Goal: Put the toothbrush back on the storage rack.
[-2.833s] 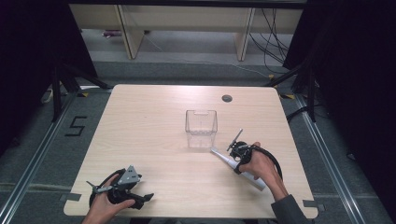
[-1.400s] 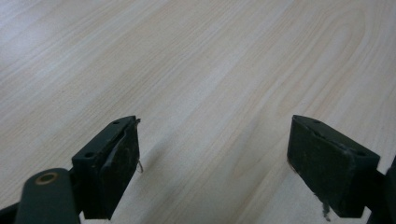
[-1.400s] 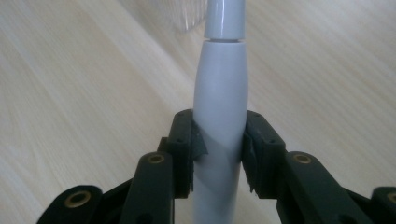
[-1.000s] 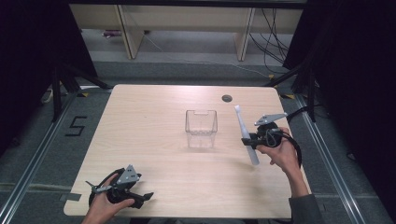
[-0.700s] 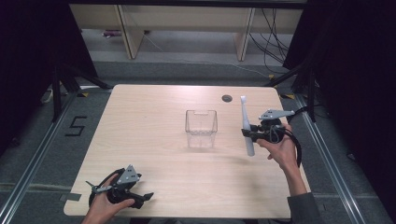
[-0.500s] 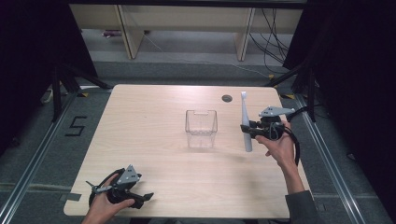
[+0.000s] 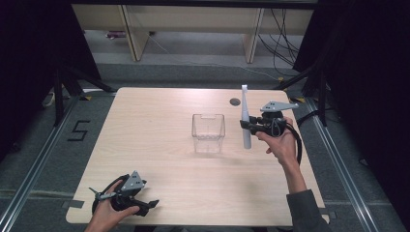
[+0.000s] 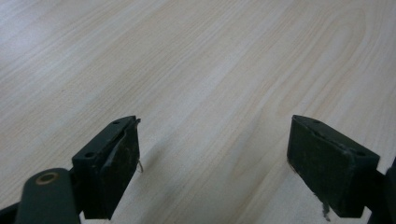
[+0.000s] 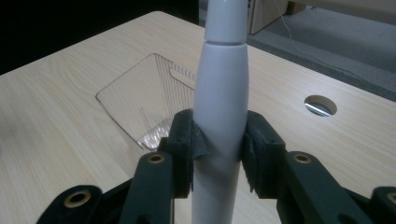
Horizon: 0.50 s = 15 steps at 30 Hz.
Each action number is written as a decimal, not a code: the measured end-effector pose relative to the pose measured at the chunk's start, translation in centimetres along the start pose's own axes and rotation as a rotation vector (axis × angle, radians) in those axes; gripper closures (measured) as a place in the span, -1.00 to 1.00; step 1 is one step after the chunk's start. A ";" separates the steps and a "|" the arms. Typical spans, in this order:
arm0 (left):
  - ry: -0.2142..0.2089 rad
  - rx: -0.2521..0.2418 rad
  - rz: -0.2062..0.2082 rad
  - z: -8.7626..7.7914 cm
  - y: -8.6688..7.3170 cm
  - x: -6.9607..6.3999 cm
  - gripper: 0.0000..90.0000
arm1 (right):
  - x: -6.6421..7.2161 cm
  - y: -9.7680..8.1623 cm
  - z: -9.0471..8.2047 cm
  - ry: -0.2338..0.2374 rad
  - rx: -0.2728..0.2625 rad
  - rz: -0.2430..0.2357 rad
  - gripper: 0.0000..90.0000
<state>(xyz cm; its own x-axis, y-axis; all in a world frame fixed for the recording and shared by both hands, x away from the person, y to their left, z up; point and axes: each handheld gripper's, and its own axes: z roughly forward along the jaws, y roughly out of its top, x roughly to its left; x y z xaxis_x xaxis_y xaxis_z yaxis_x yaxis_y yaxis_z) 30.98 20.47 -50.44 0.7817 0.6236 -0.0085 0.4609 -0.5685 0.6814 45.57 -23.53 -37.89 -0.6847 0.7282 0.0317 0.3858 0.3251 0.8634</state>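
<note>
White plastic, long and tapered, the wand-shaped tool (image 7: 245,123) stands nearly upright in our right gripper (image 7: 247,126), its 2 jaws clamped on the tool's thick middle, above the pale wooden desk (image 7: 159,111) near its right edge, just right of the clear square plastic container (image 7: 208,132). Our left gripper (image 7: 145,205) rests open and empty at the desk's front-left corner.

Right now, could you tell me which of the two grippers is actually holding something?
The right gripper: its jaws are clamped on the white toothbrush-like handle, held upright beside the clear container. The left gripper rests open, nothing between its jaws.
</note>
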 end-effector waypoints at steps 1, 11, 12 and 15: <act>0.000 0.000 -0.001 0.0 0.0 0.0 -0.63 | 0.1 0.2 0.0 0.009 0.009 0.010 0.48; -0.003 0.003 0.000 0.1 0.0 0.0 -0.63 | 1.0 2.3 0.2 0.035 -0.028 0.016 0.49; -0.002 0.003 0.001 0.1 0.0 0.0 -0.63 | 1.2 2.6 0.2 0.043 -0.037 0.022 0.49; -0.002 0.002 -0.004 0.0 0.0 0.0 -0.63 | 1.5 3.7 0.3 0.045 -0.045 -0.008 0.49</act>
<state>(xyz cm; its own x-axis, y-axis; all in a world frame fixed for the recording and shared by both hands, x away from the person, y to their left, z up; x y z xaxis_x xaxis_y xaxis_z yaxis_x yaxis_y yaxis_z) 30.95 20.44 -50.49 0.7808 0.6246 -0.0126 0.4648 -0.5674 0.6797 46.19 -21.06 -34.84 -0.7148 0.6978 0.0462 0.3529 0.3029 0.8853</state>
